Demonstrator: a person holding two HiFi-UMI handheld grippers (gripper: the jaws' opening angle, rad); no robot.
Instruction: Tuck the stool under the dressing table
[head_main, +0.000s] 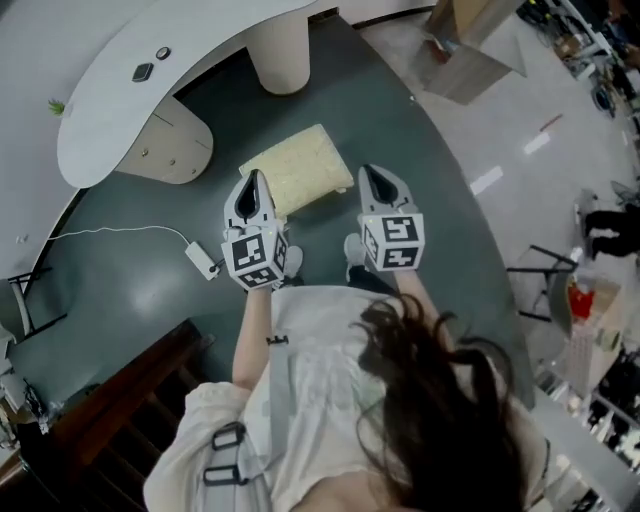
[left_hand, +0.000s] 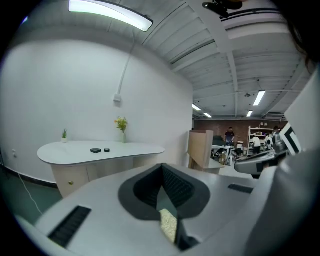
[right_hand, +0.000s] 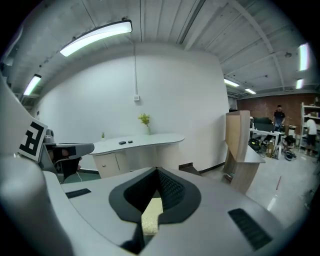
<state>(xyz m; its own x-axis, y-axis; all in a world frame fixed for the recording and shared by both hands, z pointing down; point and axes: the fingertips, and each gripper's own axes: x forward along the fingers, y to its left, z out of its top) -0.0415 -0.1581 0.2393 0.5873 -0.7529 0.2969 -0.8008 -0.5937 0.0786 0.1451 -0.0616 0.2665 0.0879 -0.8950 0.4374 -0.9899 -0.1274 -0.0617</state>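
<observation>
Jaws together and empty, my left gripper (head_main: 253, 178) and right gripper (head_main: 369, 172) face the cushioned stool (head_main: 298, 168) just ahead; an even two-point push should, it seems, slide it under the dressing table (head_main: 120, 95) beyond.

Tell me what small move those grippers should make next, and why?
Probably bring both down against the stool to push it. The left gripper and right gripper are shut and empty, poised by its near edge, and it stands in front of the dressing table, not under it.

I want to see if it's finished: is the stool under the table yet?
No, the stool sits out on the green floor, clear of the dressing table.
</observation>
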